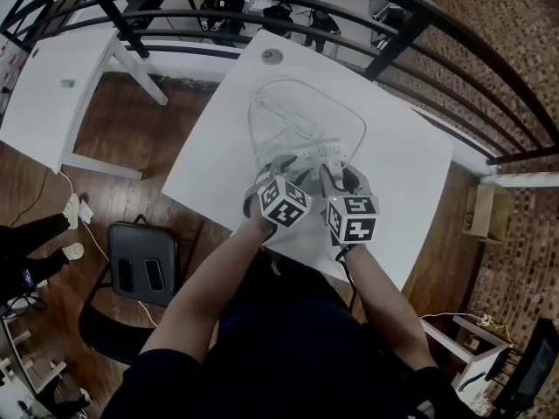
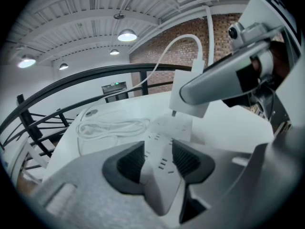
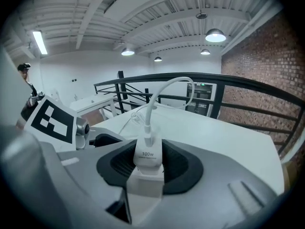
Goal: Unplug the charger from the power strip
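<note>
In the left gripper view a white power strip (image 2: 164,132) lies on the white table (image 2: 228,128), and my left gripper (image 2: 159,160) is shut on its near end. My right gripper (image 3: 148,165) is shut on the white charger (image 3: 147,154), whose cable (image 3: 159,95) arcs up and away. Seen from the left gripper, the charger (image 2: 189,99) hangs just above the strip with a prong showing clear of the sockets. The white cable coil (image 2: 112,125) rests on the table beyond. In the head view both grippers, left (image 1: 278,175) and right (image 1: 336,177), meet over the strip (image 1: 316,155).
A black railing (image 1: 419,16) curves round the table's far side. A second white table (image 1: 52,94) stands at the left, with a dark chair (image 1: 144,264) near the table's left corner. A round grommet (image 1: 272,57) sits at the table's far edge.
</note>
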